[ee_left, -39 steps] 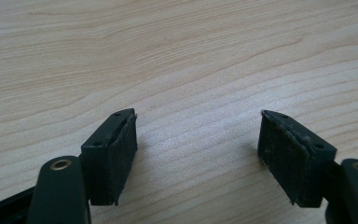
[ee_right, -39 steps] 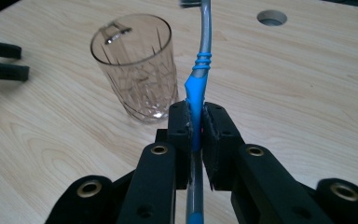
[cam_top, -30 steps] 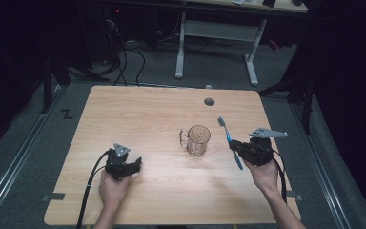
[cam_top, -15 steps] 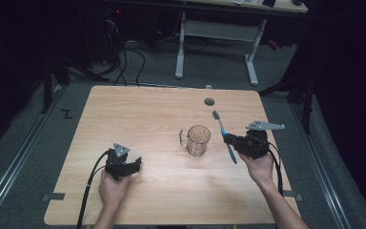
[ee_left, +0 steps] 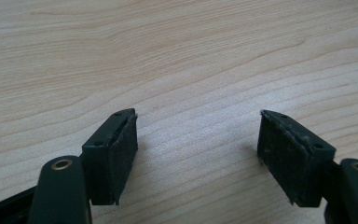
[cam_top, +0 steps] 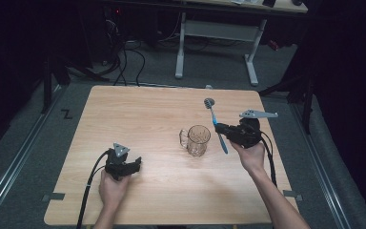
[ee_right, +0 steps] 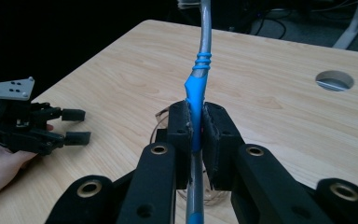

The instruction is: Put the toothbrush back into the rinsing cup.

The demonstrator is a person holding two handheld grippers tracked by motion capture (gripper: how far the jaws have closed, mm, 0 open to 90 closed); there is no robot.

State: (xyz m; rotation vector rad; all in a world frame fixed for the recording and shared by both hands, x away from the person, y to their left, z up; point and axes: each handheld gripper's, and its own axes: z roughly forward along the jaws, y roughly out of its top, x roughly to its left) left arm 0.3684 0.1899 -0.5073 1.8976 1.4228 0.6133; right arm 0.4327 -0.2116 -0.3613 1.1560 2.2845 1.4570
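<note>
A blue and grey toothbrush (cam_top: 217,125) is held in the air by my right gripper (cam_top: 223,131), whose pads are shut on its blue handle (ee_right: 194,100). The brush head points away from me, towards the far side of the table. A clear glass mug (cam_top: 197,140) stands on the wooden table (cam_top: 138,109) just left of the brush, and its rim (ee_right: 161,117) shows behind the right jaws. My left gripper (cam_top: 136,164) rests low at the table's near left, open, with bare wood between its pads (ee_left: 123,149). It also appears far left in the right gripper view (ee_right: 74,126).
A round cable hole (ee_right: 334,80) lies in the table's far edge (cam_top: 208,87). Behind the table stand a white desk frame (cam_top: 214,33) and loose cables on the floor (cam_top: 124,57). Dark floor surrounds the table.
My right gripper has carried the toothbrush leftward and up, from the table's right side to just beside the mug. The left gripper has stayed put.
</note>
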